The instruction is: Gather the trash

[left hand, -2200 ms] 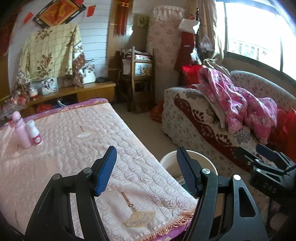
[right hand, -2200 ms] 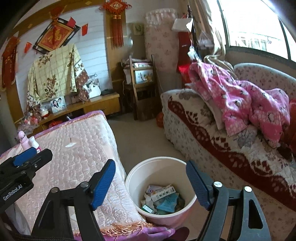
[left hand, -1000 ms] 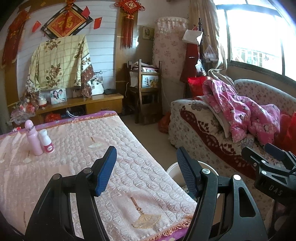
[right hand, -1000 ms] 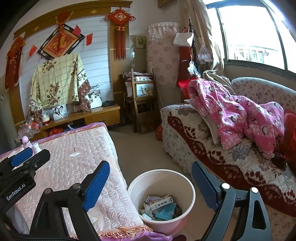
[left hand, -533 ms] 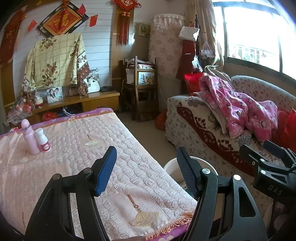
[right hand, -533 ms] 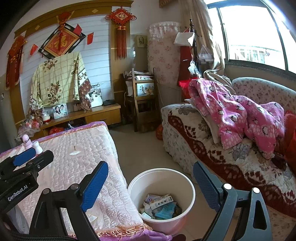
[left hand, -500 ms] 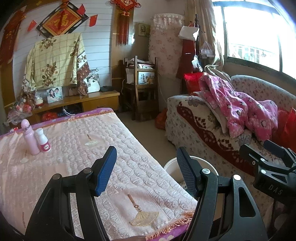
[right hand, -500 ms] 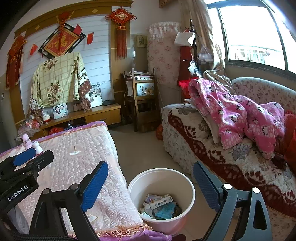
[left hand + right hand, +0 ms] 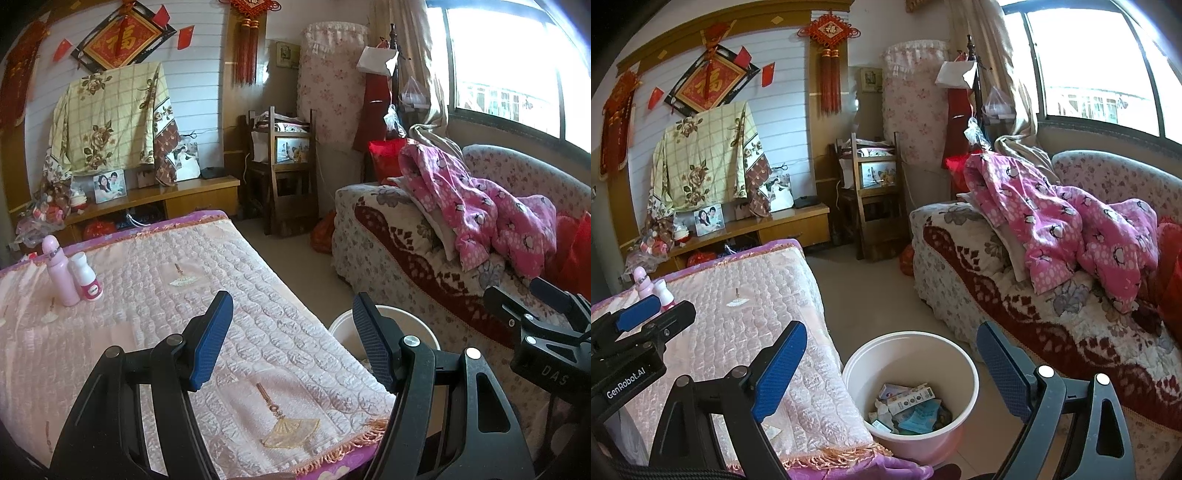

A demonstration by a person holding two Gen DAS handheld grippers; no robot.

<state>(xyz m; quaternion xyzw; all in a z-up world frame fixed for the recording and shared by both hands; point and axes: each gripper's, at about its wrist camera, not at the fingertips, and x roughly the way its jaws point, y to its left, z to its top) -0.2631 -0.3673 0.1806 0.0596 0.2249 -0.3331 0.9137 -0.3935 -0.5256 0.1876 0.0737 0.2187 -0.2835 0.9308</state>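
Left wrist view: the left gripper (image 9: 291, 334) fills the bottom of the frame, its two blue-padded jaws spread apart with nothing between them. Beneath it lies a table under a pink quilted cloth (image 9: 147, 314) with a fringed edge at 6 o'clock. At 9 o'clock on the cloth stand a pink bottle (image 9: 61, 273) and a small white bottle (image 9: 86, 277), touching side by side. Just past the table's edge, at about 4 o'clock from centre, the rim of a white bin (image 9: 406, 319) shows behind the right jaw; its contents are hidden here. At 3 o'clock is a floral-covered sofa (image 9: 406, 236) with a pink spotted garment (image 9: 480, 214) heaped on it. The tip of the other gripper enters at 4 o'clock.

Right wrist view: the right gripper (image 9: 892, 358) sits at the bottom, its jaws standing wide apart and empty. Between them, at 6 o'clock, the white bin stands on the floor just beside the table's corner. Inside it lies the trash (image 9: 908, 406): small cartons and blue wrappers piled on the bottom. The cloth-covered table runs from 7 to 9 o'clock, the sofa from 2 to 4 o'clock. The left gripper's dark body shows at 8 o'clock.
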